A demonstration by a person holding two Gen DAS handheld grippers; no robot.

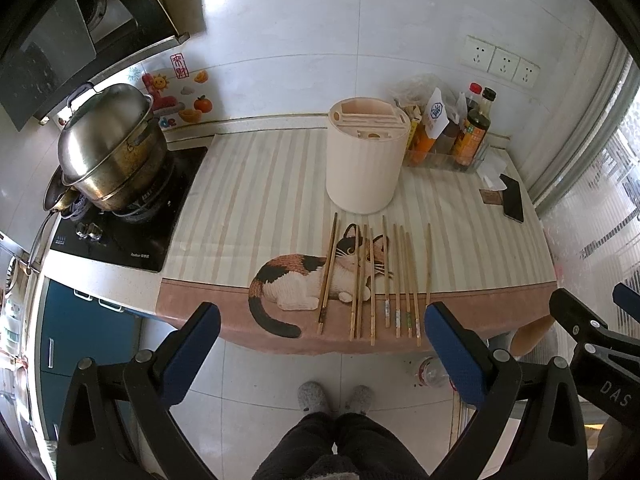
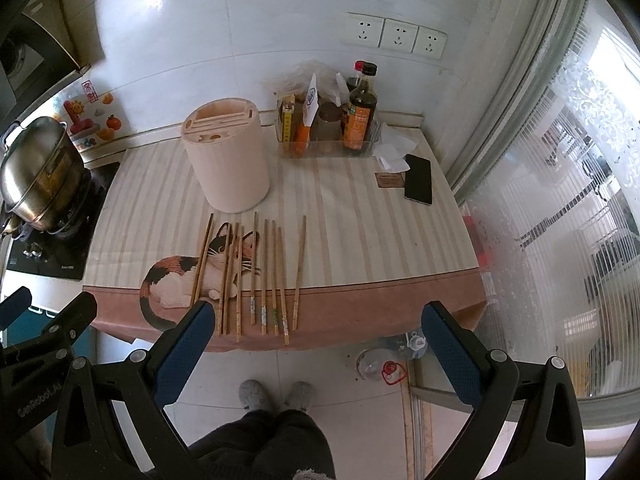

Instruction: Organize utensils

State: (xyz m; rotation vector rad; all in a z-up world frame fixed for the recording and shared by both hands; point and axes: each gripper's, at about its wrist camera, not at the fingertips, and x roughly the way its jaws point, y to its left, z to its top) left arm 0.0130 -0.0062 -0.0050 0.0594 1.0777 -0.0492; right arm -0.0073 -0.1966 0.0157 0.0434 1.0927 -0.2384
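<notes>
Both grippers held above the floor in front of the counter, short of its near edge. Left gripper (image 1: 322, 320) spread wide, nothing between its blue pads (image 1: 192, 354). Right gripper (image 2: 316, 320) likewise wide apart and empty, pads (image 2: 454, 354) clear of everything. Part of the right gripper visible at the right edge of the left view, part of the left one at the left edge of the right view.

Chopsticks (image 1: 372, 280) laid side by side in a loose row on the mat (image 1: 256, 184), running from near edge toward the wall, not touching either gripper. Leftmost pair (image 1: 328, 268) slanted across the cat print (image 1: 296, 284); several in the middle close together; one (image 1: 429, 264) lying apart on the right. Coloured bands on the near ends of some (image 2: 264, 314).

Holder (image 1: 366, 160), a cream cylinder with a slotted top, upright just behind the row, its slots empty as far as can be seen.

Behind it to the right, bottles (image 1: 474, 136) in a clear tray by the wall. Phone (image 2: 418, 180) flat near the mat's right edge. Steel pot (image 1: 108, 144) with lid on the stove (image 1: 120, 236) at left. Sockets (image 2: 396, 36) on the tiled wall.

Below, legs in dark trousers and grey slippers (image 1: 334, 398) on the floor tiles
</notes>
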